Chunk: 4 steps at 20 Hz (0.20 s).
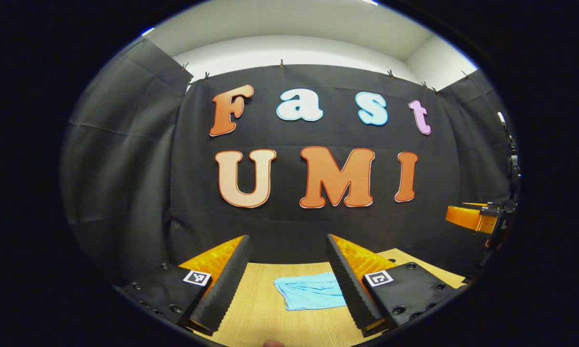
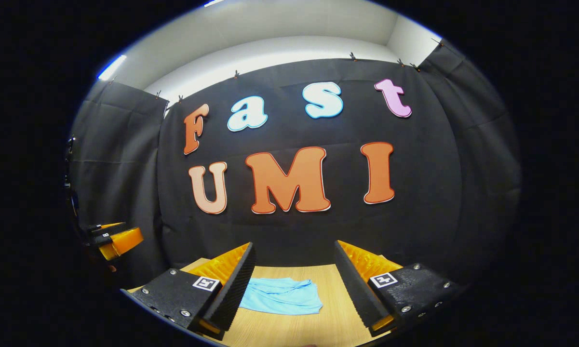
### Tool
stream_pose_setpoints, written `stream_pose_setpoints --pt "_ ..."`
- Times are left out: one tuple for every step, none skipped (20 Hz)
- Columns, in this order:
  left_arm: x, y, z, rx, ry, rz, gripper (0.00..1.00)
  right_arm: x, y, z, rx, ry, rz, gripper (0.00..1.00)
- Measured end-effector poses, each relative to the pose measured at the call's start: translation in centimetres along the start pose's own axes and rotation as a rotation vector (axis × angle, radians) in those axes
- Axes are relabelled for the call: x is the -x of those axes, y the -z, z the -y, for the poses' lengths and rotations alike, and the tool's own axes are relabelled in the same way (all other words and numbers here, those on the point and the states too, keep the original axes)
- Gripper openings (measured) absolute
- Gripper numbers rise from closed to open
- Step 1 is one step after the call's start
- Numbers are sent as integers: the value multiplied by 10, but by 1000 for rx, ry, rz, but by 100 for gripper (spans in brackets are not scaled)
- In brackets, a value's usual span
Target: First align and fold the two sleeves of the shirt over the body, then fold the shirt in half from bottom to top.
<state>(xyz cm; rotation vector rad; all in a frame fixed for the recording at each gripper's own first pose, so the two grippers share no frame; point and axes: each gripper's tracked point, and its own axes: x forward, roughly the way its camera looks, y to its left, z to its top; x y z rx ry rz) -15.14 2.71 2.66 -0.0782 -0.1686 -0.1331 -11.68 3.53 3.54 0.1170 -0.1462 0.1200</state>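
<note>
Shirt (image 1: 311,291) first: pale blue, it lies crumpled in a compact heap on the wooden table (image 1: 260,318), out ahead of both my tools and touched by neither. In the left gripper view it sits between my two fingers and toward the right one, whose inner edge hides its right side. My left gripper (image 1: 289,284) is raised above the table with its jaws spread wide and nothing between them. At the right edge of that same view my right gripper (image 1: 472,217) shows farther off, up in the air in front of the black cloth wall (image 1: 289,221).

In the right gripper view the shirt (image 2: 282,296) lies closer to my left finger, which covers its left edge. My right gripper (image 2: 294,286) is likewise held above the table (image 2: 318,327), jaws wide apart and empty. My left gripper (image 2: 115,241) appears at the left edge there, also off the table, well apart from the shirt.
</note>
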Motion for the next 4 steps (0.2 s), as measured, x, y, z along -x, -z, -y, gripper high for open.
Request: stream_pose_setpoints --pt "5 1 9 -1 -7 -5 100 5 0 2 21 -9 6 98" --pt "10 3 17 -1 -16 -9 100 10 -1 4 44 -16 7 97" --pt "14 3 27 1 -18 -15 100 17 -1 6 62 -27 9 97" --pt "16 2 37 0 -19 -14 100 23 0 8 75 -32 10 97"
